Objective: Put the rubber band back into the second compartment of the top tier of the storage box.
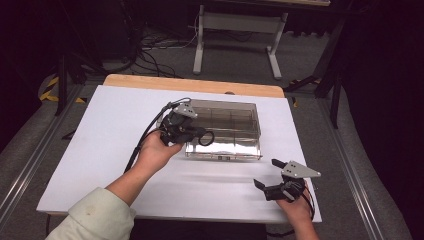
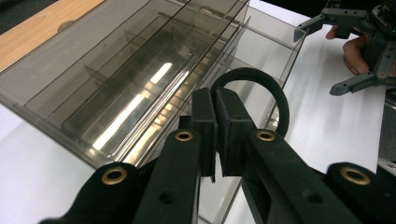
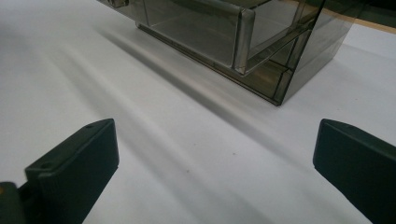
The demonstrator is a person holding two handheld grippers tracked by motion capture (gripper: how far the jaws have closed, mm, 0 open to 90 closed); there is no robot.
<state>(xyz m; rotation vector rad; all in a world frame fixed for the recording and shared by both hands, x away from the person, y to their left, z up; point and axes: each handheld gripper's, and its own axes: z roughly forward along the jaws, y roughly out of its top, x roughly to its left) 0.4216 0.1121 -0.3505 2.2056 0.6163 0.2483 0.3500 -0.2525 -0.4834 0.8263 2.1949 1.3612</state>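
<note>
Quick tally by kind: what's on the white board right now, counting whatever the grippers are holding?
Smoky clear divided box: 1
Black hair tie, pinched in the left gripper over the box: 1
Total: 2
The right gripper is open and holds nothing.

The left hand (image 1: 155,150) is reaching forward from a pale sleeve (image 1: 97,212), holding the left gripper (image 2: 215,122) with its jaws pinching closed on a black loop (image 2: 261,91), while the right hand (image 1: 298,207) is holding the right gripper (image 1: 267,173) low with its jaws spreading wide apart.
</note>
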